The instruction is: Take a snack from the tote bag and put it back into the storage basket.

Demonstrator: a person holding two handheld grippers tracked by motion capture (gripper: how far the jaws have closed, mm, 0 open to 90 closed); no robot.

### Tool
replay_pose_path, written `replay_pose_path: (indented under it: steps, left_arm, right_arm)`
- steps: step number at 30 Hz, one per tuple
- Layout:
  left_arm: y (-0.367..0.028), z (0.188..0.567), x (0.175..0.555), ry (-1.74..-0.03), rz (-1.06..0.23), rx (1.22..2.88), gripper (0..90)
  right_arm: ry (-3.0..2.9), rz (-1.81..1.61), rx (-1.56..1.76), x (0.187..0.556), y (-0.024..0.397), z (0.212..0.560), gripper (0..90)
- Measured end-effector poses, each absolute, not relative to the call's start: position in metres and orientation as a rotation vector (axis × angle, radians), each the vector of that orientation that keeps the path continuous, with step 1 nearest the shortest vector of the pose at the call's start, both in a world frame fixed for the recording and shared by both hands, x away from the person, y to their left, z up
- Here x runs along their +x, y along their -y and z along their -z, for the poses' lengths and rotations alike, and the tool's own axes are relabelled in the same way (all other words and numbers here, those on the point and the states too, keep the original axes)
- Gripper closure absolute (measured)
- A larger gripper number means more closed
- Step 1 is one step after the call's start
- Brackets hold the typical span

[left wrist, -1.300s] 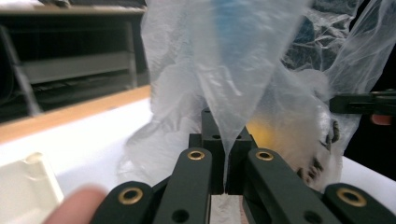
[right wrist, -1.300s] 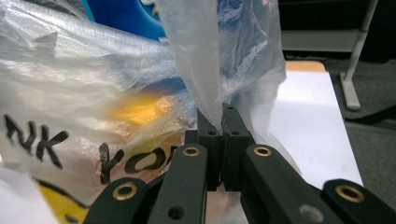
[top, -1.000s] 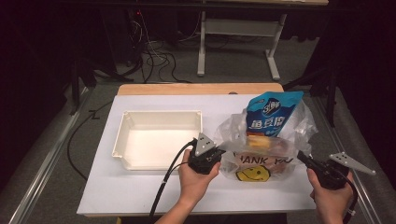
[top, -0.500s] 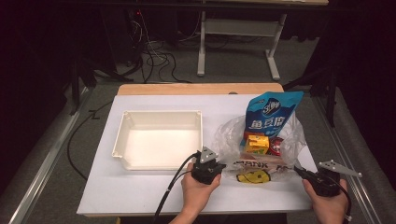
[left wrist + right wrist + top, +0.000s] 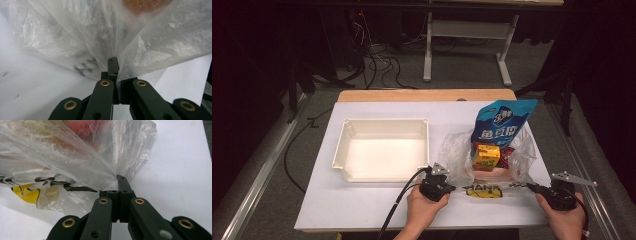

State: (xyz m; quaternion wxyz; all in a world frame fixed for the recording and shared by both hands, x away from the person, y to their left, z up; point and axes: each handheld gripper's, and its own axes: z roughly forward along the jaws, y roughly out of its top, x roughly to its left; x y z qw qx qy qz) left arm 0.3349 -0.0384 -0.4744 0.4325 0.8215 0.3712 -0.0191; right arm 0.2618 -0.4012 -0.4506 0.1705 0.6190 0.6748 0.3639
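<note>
Bag [image 5: 492, 160] of snacks lies near the front right of the table [image 5: 362, 215], just right of the empty white tray [image 5: 384, 155], with both its near corners pinched in my tongs. From the left: my left gripper [image 5: 451, 188] is clamped shut on the bag's left edge, the film bunched between its jaws in the left gripper view [image 5: 113, 65]. My right gripper [image 5: 532, 186] is likewise shut on the bag's right edge, plastic gathered at its tips [image 5: 119, 183]. Against a second ago, both hands have come down and toward me, so the bag, earlier held up and puffed open, now sags flat on the table with the blue pouch [image 5: 502, 125] leaning out of its mouth and the yellow box [image 5: 486, 155] inside. I judge the bag is set down, ready for emptying toward the tray.
</note>
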Motion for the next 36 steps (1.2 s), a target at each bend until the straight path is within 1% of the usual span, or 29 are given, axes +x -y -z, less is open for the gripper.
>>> replay_pose_path:
  steps: [2,4,6,10,14,15,17,18,19,20,22,23,25,27,29,30,32,33,36]
  left_arm:
    - [0.039,0.478,0.337,-0.964,0.076,2.021,90.0]
    - [0.042,0.482,0.336,-0.991,0.073,2.032,89.4]
    - [0.044,0.482,0.335,-0.982,0.051,2.046,88.9]
    - [0.043,0.481,0.337,-0.989,0.060,2.051,89.1]
    - [0.044,0.481,0.335,-0.980,0.028,2.063,89.3]
    - [0.043,0.481,0.335,-0.983,0.032,2.062,89.2]
    - [0.042,0.481,0.335,-0.978,0.049,2.044,87.5]
    - [0.042,0.481,0.335,-0.963,0.052,2.045,84.2]
    - [0.041,0.481,0.333,-0.946,0.047,2.032,81.5]
    - [0.040,0.480,0.332,-0.934,0.035,2.033,79.4]
    - [0.039,0.479,0.332,-0.939,0.036,2.020,78.1]
    - [0.039,0.479,0.332,-0.939,0.036,2.016,77.2]
    - [0.039,0.479,0.330,-0.933,0.026,2.021,75.5]
    - [0.040,0.478,0.328,-0.927,0.022,2.015,70.5]
    - [0.038,0.473,0.324,-0.922,0.001,2.004,63.2]
    - [0.037,0.471,0.323,-0.921,-0.012,2.000,56.9]
    - [0.034,0.463,0.319,-0.917,-0.046,1.978,48.6]
    - [0.031,0.458,0.317,-0.923,-0.066,1.962,41.0]
    - [0.022,0.441,0.313,-0.942,-0.121,1.891,28.9]
  right_arm:
    - [-1.923,-1.033,1.769,0.262,0.402,0.452,90.0]
    - [-1.935,-1.015,1.783,0.262,0.403,0.454,90.0]
    - [-1.950,-1.003,1.802,0.264,0.404,0.457,90.0]
    - [-2.001,-0.933,1.813,0.271,0.402,0.468,90.0]
    - [-1.990,-0.939,1.818,0.270,0.403,0.468,90.0]
    - [-1.986,-0.940,1.805,0.269,0.404,0.467,88.4]
    - [-1.976,-0.949,1.761,0.268,0.405,0.468,71.4]
    - [-1.966,-0.983,1.737,0.267,0.407,0.468,58.7]
    - [-1.948,-1.025,1.739,0.266,0.409,0.466,50.4]
    - [-1.910,-1.082,1.725,0.263,0.411,0.460,44.3]
    - [-1.885,-1.143,1.658,0.257,0.414,0.448,32.6]
    - [-1.871,-1.155,1.649,0.253,0.413,0.443,28.7]
    - [-1.837,-1.197,1.591,0.244,0.414,0.431,25.6]
    - [-1.794,-1.259,1.544,0.235,0.414,0.419,22.7]
    - [-1.764,-1.295,1.505,0.231,0.412,0.409,21.2]
    - [-1.741,-1.306,1.476,0.229,0.409,0.401,20.8]
    - [-1.723,-1.327,1.440,0.229,0.405,0.391,20.8]
    - [-1.714,-1.338,1.428,0.230,0.401,0.386,21.6]
    - [-1.710,-1.346,1.383,0.237,0.394,0.374,23.3]
